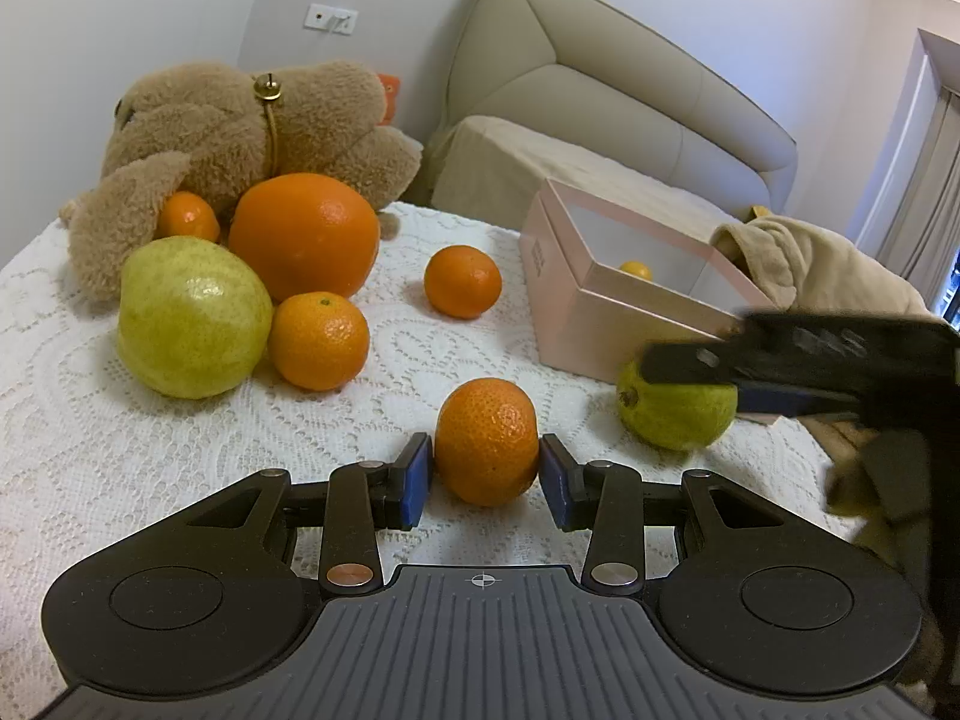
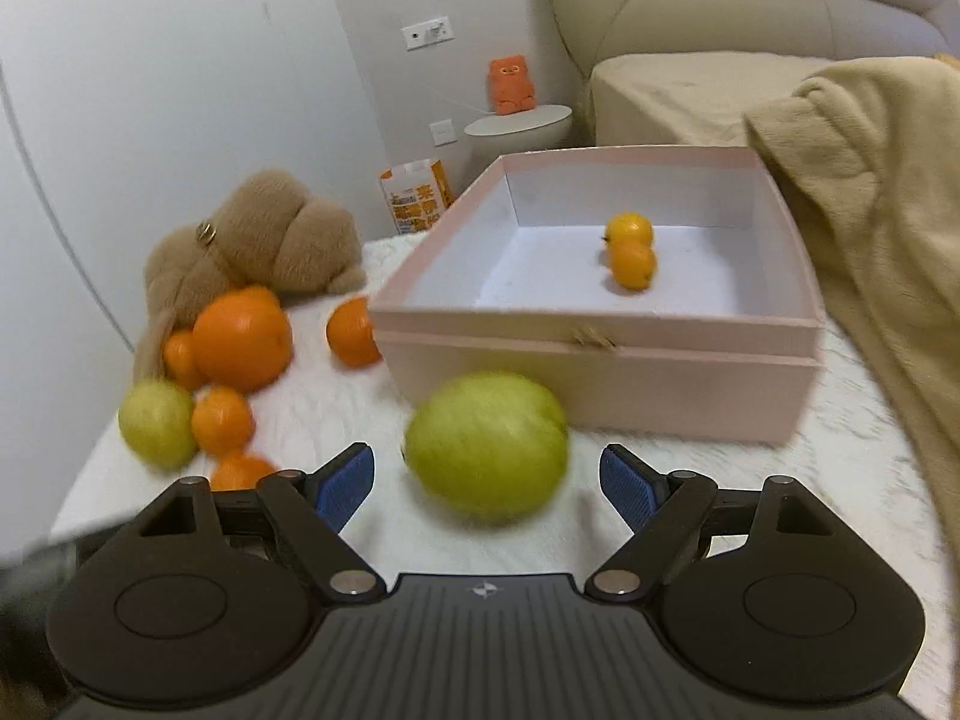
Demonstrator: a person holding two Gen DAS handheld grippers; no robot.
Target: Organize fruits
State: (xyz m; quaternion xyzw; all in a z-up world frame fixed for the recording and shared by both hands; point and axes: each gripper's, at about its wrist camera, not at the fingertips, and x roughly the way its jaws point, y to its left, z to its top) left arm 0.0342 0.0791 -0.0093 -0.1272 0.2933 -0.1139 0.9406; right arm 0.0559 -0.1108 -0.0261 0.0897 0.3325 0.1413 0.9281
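1. Left gripper (image 1: 485, 474) clamps a mandarin (image 1: 486, 441) near the table's (image 1: 90, 450) front edge.
2. Right gripper (image 2: 487, 477), jaws apart, straddles a green guava (image 2: 487, 445) beside the pink box (image 2: 600, 360).

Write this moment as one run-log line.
left gripper: shut on mandarin | right gripper: open around green guava | pink box: two small oranges
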